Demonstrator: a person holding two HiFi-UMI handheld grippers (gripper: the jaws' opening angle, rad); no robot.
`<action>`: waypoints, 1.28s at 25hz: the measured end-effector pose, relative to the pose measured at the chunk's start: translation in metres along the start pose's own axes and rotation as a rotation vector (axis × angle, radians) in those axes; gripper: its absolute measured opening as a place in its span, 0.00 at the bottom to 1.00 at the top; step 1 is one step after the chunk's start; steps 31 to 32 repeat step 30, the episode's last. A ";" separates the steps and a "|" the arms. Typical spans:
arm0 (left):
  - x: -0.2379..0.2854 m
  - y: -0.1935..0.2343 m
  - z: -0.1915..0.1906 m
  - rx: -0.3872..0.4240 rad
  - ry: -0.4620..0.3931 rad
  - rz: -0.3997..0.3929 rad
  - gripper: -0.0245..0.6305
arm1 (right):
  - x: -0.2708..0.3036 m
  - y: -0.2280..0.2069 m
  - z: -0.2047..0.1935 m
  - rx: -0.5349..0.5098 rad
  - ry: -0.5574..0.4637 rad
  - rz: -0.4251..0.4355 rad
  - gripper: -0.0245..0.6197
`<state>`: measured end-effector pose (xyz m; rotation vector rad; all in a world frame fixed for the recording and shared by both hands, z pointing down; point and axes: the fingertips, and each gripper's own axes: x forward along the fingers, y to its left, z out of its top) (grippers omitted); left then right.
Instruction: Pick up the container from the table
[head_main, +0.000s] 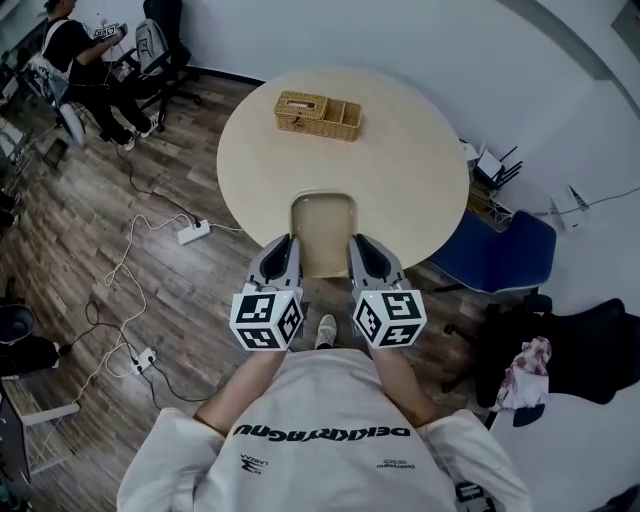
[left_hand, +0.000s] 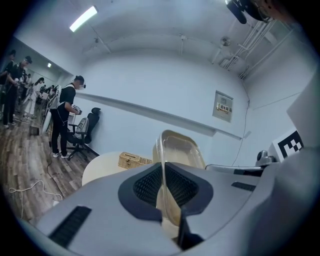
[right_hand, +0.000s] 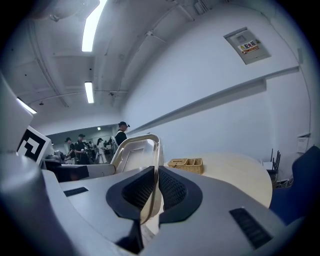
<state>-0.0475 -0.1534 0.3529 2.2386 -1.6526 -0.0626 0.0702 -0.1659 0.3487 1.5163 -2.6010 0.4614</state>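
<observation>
A clear rectangular plastic container (head_main: 323, 232) hangs in the air over the near edge of the round beige table (head_main: 420, 150). My left gripper (head_main: 288, 252) is shut on the container's left rim (left_hand: 162, 165), and the tray (left_hand: 182, 150) rises beyond the jaws. My right gripper (head_main: 356, 252) is shut on the right rim (right_hand: 157, 165), with the container (right_hand: 132, 152) stretching off to the left. Both grippers sit close in front of the person's chest, a container's width apart.
A wicker organiser basket (head_main: 318, 114) stands at the table's far side. A blue chair (head_main: 500, 250) sits right of the table, a dark chair with cloth (head_main: 560, 350) nearer. Cables and a power strip (head_main: 193, 232) lie on the wood floor at left. A person (head_main: 80, 60) sits far left.
</observation>
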 end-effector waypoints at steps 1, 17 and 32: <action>-0.002 -0.002 0.002 0.006 -0.006 0.000 0.09 | -0.002 0.001 0.002 -0.002 -0.007 0.000 0.13; -0.015 -0.017 0.015 0.013 -0.070 -0.012 0.09 | -0.021 0.004 0.018 -0.028 -0.073 -0.002 0.13; -0.012 -0.017 0.009 -0.031 -0.070 -0.009 0.09 | -0.019 -0.001 0.016 -0.036 -0.065 0.003 0.13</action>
